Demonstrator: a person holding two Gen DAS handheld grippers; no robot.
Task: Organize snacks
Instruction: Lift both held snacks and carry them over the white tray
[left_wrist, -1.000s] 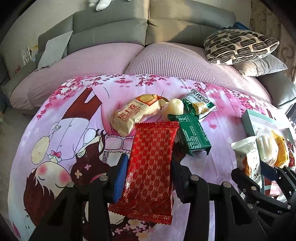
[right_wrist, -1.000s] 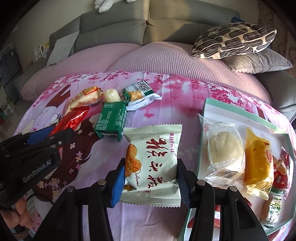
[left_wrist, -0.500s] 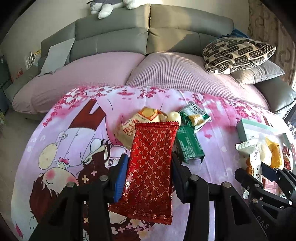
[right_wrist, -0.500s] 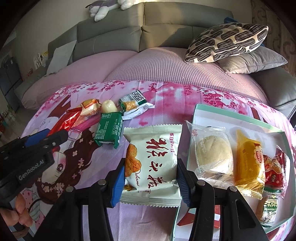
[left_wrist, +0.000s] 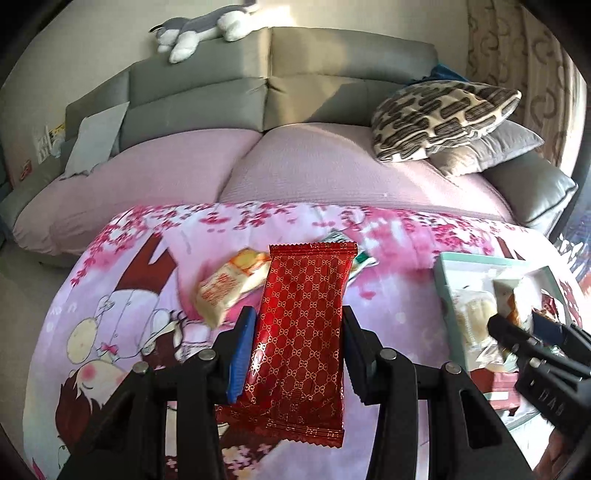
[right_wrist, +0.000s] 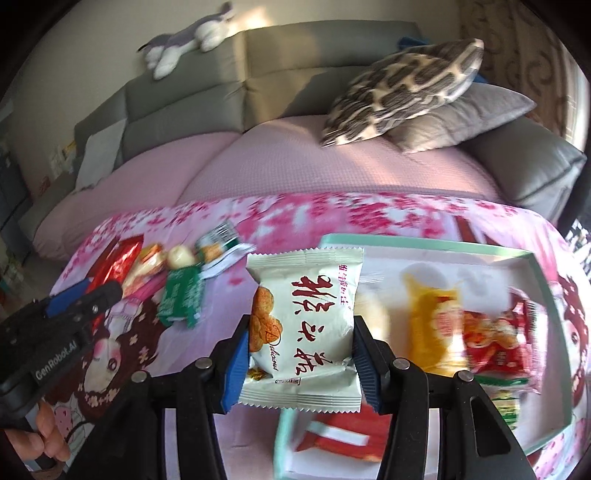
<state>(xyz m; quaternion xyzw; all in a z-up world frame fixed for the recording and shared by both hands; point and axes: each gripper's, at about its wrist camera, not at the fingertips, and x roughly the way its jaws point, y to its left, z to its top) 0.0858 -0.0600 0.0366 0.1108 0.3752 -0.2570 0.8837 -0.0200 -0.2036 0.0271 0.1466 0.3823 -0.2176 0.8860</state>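
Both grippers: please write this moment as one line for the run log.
left gripper: shut on red packet, above cloth | right gripper: shut on white packet, at teal tray edge | tray: holds several snacks

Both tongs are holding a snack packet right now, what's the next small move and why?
Probably carry the right tongs a little further right and lower the white packet into the box. It is shut on the packet at the box's left edge, where other snacks already lie. The left tongs could follow with the red packet.
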